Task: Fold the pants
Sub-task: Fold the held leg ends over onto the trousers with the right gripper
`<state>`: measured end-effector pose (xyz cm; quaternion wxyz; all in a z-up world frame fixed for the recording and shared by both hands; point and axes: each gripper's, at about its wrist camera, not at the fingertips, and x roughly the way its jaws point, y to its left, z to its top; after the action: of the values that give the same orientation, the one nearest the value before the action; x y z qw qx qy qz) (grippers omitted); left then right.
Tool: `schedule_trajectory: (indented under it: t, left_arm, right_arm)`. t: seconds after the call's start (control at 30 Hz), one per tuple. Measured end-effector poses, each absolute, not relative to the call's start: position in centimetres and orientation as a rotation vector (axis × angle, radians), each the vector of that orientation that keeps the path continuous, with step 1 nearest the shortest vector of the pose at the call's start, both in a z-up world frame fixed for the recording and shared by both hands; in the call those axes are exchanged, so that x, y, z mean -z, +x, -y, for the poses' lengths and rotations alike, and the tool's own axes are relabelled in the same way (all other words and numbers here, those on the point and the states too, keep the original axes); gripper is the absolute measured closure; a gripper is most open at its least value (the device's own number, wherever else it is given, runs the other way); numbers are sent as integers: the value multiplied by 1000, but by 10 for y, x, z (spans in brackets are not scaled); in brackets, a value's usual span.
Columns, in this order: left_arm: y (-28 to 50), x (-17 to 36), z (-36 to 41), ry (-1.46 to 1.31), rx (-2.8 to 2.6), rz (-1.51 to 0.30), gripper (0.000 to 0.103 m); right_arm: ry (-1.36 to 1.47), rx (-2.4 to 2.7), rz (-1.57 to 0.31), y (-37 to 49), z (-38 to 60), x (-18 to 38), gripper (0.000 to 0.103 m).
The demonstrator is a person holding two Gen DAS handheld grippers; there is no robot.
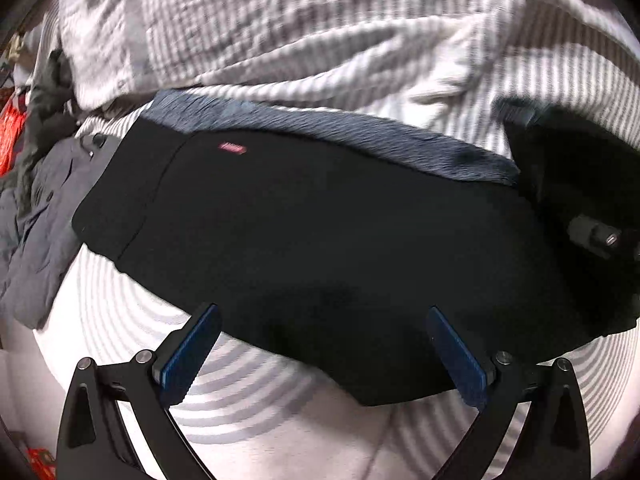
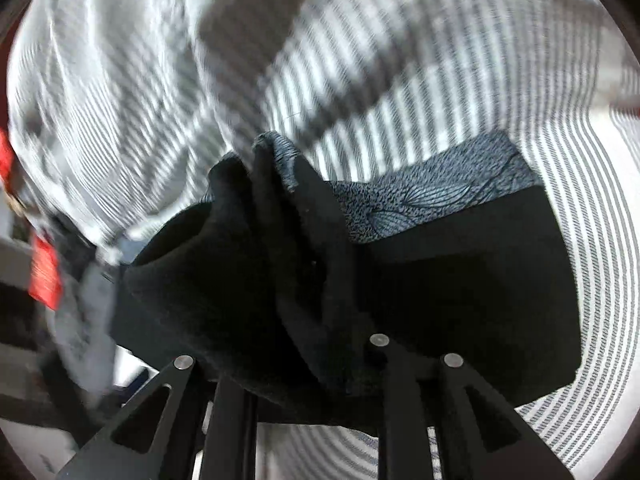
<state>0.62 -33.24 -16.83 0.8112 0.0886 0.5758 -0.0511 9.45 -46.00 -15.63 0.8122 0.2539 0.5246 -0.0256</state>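
Mid-fold: the right gripper (image 2: 316, 344) clenches bunched black pants (image 1: 320, 248) on the striped sheet (image 1: 320, 60), the left gripper (image 1: 320, 344) gapes empty beside their near edge, and the lifted end probably needs carrying across.

One pair of black pants (image 1: 320, 248) — one grey patterned cloth (image 1: 360, 136) behind it, one striped sheet (image 1: 320, 40), two grippers, and perhaps one grey garment (image 1: 36, 240) far left.
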Motion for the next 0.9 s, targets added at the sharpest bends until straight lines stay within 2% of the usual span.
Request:
schedule_trajectory:
  t: [0.07,0.13,0.2,0.33,0.53,0.7,0.83,0.9]
  left_arm:
    - [9,171,322,177,99,-1238,0]
    - [9,170,315,164,89,-1245,0]
    - [17,171,305,160,81,-1247,0]
    - [26,161,301,158,99,-1233,0]
    - [45,155,317,144,213,-1222,0]
    - [63,166,338,96,300,-1296,0]
    - [76,180,354,154,322,-1305,0]
    - [80,186,362,187,341,-1306,0]
  right_arm:
    - [509,56,-1136,95,446,160,66]
    - [495,27,-1134,93,431,156,41]
    - [464,-12,-1127,85,422,150,31]
    - [499,-66,-1114,82,413,132,30]
    - [632,-22,-1110,39,455,123,30]
    - [661,18,-1129,12,483,124,30]
    - [578,1,-1142,2,483,119,30]
    - [444,-23,-1142,7,469,114,30]
